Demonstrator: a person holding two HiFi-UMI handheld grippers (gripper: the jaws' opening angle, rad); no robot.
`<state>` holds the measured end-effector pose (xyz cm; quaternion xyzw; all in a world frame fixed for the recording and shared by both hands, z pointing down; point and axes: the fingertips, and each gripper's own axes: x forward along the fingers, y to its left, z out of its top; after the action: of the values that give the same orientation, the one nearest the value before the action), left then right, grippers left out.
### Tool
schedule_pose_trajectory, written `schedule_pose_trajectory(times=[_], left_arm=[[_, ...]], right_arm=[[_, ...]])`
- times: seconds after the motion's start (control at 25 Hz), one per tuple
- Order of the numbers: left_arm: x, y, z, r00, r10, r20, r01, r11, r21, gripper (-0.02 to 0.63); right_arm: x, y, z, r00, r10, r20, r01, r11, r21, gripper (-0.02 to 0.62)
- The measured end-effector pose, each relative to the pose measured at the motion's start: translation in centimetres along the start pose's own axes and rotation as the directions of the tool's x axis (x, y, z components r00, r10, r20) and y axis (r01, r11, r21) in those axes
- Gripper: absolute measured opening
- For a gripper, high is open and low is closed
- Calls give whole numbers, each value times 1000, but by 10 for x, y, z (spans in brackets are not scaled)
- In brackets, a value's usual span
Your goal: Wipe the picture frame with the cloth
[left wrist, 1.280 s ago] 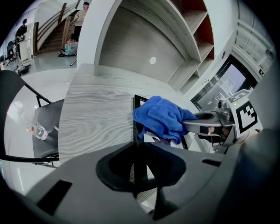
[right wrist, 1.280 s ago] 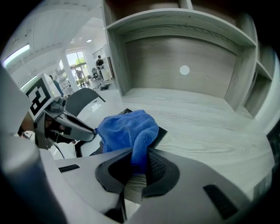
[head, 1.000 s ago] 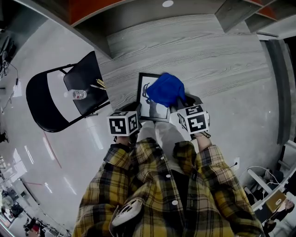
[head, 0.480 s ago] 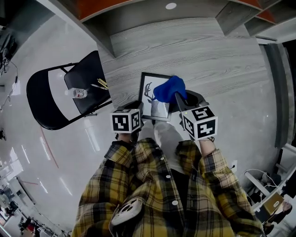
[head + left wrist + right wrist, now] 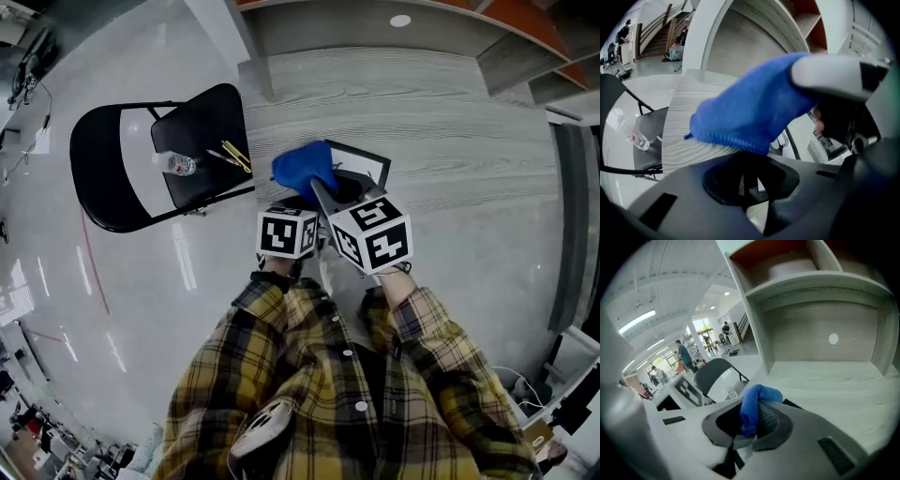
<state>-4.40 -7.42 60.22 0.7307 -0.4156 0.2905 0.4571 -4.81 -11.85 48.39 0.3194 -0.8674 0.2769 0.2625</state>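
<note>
The grey worktop [image 5: 450,112] fills the top of the head view. The picture frame [image 5: 367,161] is at its middle, an edge pinched in the jaws of the left gripper [image 5: 298,202]. The right gripper [image 5: 321,190] squeezes the blue cloth [image 5: 300,167] at the frame's left. Pushing too hard could knock the frame loose.

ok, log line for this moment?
phase: wipe | right tongs: shut on cloth | cloth: over picture frame left end | left tongs: shut, at frame's near edge

Ceiling lamps [image 5: 644,317] glared on the glossy floor [image 5: 187,272] at left. Edges curved and darkened; the cloth [image 5: 754,110] looked blurred.
</note>
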Motion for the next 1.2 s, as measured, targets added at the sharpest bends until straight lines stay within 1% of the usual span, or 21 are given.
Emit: schedule_pose_trajectory(times=[0.2, 0.36, 0.48, 0.84, 1.04, 1.2], left_arm=[[-1, 4, -1, 1000, -8, 3, 8, 1000, 6, 77], [-1, 4, -2, 1000, -11, 7, 11, 1000, 7, 78], [-1, 6, -1, 1000, -17, 10, 17, 1000, 3, 78], [-2, 5, -1, 1000, -28, 5, 28, 1000, -6, 77], [-3, 4, 0, 999, -35, 4, 35, 999, -11, 78], [-3, 4, 0, 999, -40, 1, 40, 999, -11, 77]], right_arm=[[22, -16, -67, 987, -59, -149, 62, 998, 14, 41], [17, -30, -104, 970, -97, -224, 105, 994, 28, 41], [8, -35, -117, 964, -104, -247, 118, 992, 44, 41], [-32, -26, -154, 952, -100, -289, 138, 984, 113, 41], [-56, -36, -165, 956, -118, -269, 172, 967, 186, 41], [-75, -48, -178, 944, -161, -290, 221, 957, 188, 41]])
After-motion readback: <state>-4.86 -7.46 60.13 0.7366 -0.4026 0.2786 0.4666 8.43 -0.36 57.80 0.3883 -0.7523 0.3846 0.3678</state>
